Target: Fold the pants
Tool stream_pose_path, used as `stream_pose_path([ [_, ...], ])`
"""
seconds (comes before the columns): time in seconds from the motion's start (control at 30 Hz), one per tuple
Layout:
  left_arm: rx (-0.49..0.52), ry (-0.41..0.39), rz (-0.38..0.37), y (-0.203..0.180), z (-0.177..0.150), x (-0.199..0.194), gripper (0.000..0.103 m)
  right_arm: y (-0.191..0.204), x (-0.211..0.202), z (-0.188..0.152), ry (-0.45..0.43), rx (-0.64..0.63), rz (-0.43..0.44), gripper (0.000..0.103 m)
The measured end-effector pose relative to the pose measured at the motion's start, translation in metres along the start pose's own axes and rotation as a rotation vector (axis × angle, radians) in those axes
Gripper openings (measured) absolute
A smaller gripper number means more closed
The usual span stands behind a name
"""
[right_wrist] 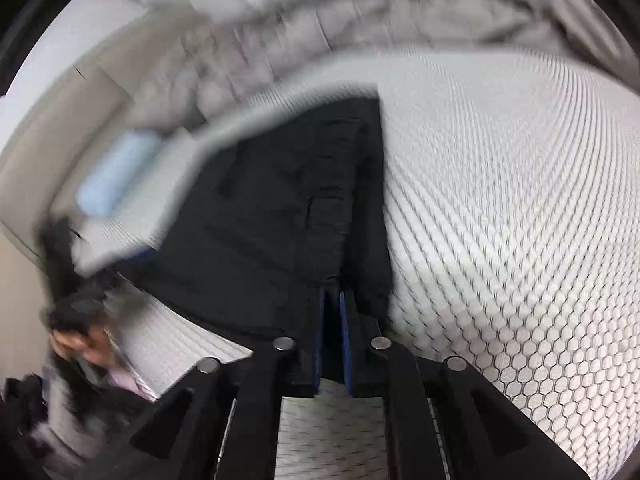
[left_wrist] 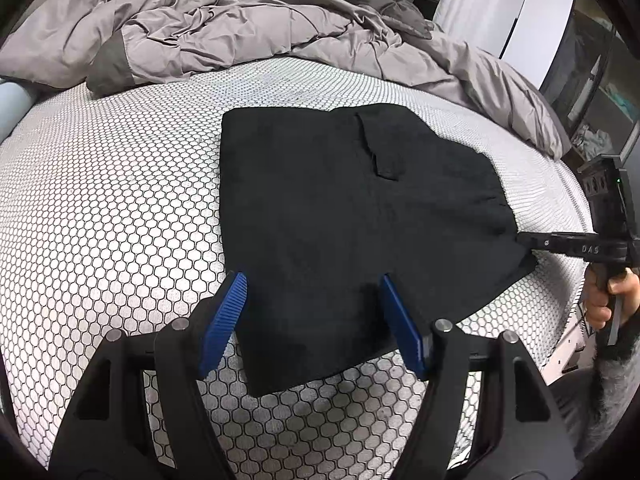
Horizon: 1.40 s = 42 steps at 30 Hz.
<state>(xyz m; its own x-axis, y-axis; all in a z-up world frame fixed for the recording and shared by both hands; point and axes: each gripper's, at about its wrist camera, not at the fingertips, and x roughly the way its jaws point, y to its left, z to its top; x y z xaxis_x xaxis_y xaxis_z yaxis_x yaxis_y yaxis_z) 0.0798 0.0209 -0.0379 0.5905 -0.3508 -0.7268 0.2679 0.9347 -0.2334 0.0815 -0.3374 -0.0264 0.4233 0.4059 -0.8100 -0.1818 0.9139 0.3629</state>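
The black pants (left_wrist: pixel 360 216) lie folded into a rough rectangle on the mattress (left_wrist: pixel 100 200). My left gripper (left_wrist: pixel 314 292) is open, its blue pads on either side of the near edge of the pants, holding nothing. My right gripper (left_wrist: pixel 524 240) reaches in from the right and is pinched on the right corner of the pants. In the blurred right wrist view, the right gripper (right_wrist: pixel 335 300) is shut with black fabric (right_wrist: pixel 280 208) between its blue pads.
A crumpled grey duvet (left_wrist: pixel 240 28) fills the far side of the bed. The mattress edge (left_wrist: pixel 572 208) runs along the right, with shelves (left_wrist: pixel 596 120) beyond. A light blue roll (right_wrist: pixel 116 172) lies beside the bed.
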Motion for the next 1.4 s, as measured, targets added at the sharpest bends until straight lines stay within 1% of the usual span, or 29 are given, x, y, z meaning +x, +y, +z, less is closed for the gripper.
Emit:
stream_pose_path([
  [0.07,-0.02,0.001,-0.006,0.002,0.001,0.0,0.066,-0.006,-0.006,0.004,-0.025,0.036,0.051,0.014],
  [0.13,-0.04,-0.002,-0.021,0.006,0.002,0.0,0.066,-0.01,-0.021,0.006,-0.095,0.056,0.116,0.026],
  [0.17,-0.05,-0.001,-0.022,0.008,0.003,0.001,0.066,-0.012,-0.022,0.008,-0.103,0.068,0.143,0.027],
  [0.23,-0.066,0.005,-0.011,0.012,0.003,0.004,0.066,-0.018,-0.012,0.011,-0.078,0.102,0.19,0.027],
  [0.33,-0.086,0.011,-0.01,0.016,0.003,0.005,0.066,-0.027,0.017,0.014,-0.002,0.146,0.184,0.029],
  [0.4,-0.097,0.01,-0.008,0.016,0.001,0.005,0.066,-0.033,0.021,0.014,0.005,0.19,0.235,0.029],
  [0.47,-0.108,0.008,-0.006,0.016,0.0,0.004,0.066,-0.028,0.013,0.017,-0.023,0.166,0.254,0.021],
  [0.5,-0.113,0.008,-0.004,0.017,0.0,0.003,0.066,-0.023,0.003,0.019,-0.044,0.143,0.263,0.013],
  [0.57,-0.121,0.004,-0.007,0.017,0.0,0.002,0.066,-0.012,-0.02,0.015,-0.074,0.091,0.279,0.012],
  [0.63,-0.117,0.008,-0.008,0.016,0.0,0.002,0.066,0.0,-0.034,0.006,-0.084,0.038,0.234,0.012],
  [0.67,-0.111,0.014,-0.009,0.015,-0.001,0.002,0.066,0.002,-0.029,0.005,-0.069,0.027,0.193,0.012],
  [0.7,-0.107,0.019,-0.012,0.015,-0.001,0.003,0.066,-0.002,-0.019,0.0,-0.026,0.017,0.105,0.017],
  [0.73,-0.106,0.024,-0.012,0.015,-0.001,0.005,0.066,-0.007,-0.007,-0.002,0.019,0.028,0.061,0.022],
  [0.77,-0.112,0.026,-0.016,0.016,-0.001,0.005,0.066,-0.016,0.0,-0.002,0.037,0.079,0.103,0.022],
  [0.8,-0.12,0.028,-0.023,0.017,-0.001,0.005,0.066,-0.023,-0.005,0.001,0.022,0.121,0.151,0.025],
  [0.83,-0.145,0.032,-0.043,0.02,0.0,0.005,0.066,-0.026,-0.015,0.004,-0.011,0.141,0.183,0.033],
  [0.87,-0.167,0.033,-0.063,0.023,0.0,0.006,0.066,-0.028,-0.025,0.005,-0.047,0.14,0.177,0.041],
  [0.93,-0.208,0.036,-0.098,0.03,0.001,0.008,0.064,-0.03,-0.041,0.008,-0.133,0.138,0.14,0.074],
  [0.97,-0.23,0.048,-0.116,0.034,0.001,0.011,0.063,-0.035,-0.042,0.008,-0.153,0.163,0.149,0.077],
  [1.03,-0.273,0.068,-0.158,0.04,0.001,0.018,0.052,-0.044,-0.031,0.007,-0.129,0.229,0.191,0.077],
  [1.07,-0.292,0.075,-0.174,0.043,0.002,0.021,0.049,-0.045,-0.019,0.008,-0.083,0.246,0.219,0.077],
  [1.1,-0.306,0.078,-0.182,0.046,0.004,0.023,0.042,-0.043,-0.009,0.008,-0.053,0.238,0.224,0.077],
  [1.13,-0.326,0.079,-0.193,0.05,0.008,0.025,0.035,-0.04,-0.003,0.009,-0.045,0.218,0.208,0.07],
  [1.17,-0.334,0.073,-0.199,0.052,0.011,0.026,0.031,-0.035,0.002,0.012,-0.046,0.187,0.193,0.061],
  [1.2,-0.333,0.054,-0.203,0.055,0.02,0.027,0.027,-0.029,0.005,0.016,-0.039,0.173,0.215,0.04],
  [1.23,-0.324,0.043,-0.193,0.055,0.029,0.029,0.027,-0.024,0.005,0.021,-0.041,0.17,0.223,0.033],
  [1.27,-0.316,0.037,-0.173,0.055,0.038,0.033,0.027,-0.023,0.005,0.024,-0.057,0.153,0.219,0.03],
  [1.33,-0.29,0.043,-0.115,0.056,0.052,0.047,0.027,-0.01,0.004,0.034,-0.126,0.111,0.206,0.027],
  [1.4,-0.306,0.068,-0.107,0.059,0.056,0.062,0.032,-0.006,0.012,0.044,-0.142,0.096,0.097,0.029],
])
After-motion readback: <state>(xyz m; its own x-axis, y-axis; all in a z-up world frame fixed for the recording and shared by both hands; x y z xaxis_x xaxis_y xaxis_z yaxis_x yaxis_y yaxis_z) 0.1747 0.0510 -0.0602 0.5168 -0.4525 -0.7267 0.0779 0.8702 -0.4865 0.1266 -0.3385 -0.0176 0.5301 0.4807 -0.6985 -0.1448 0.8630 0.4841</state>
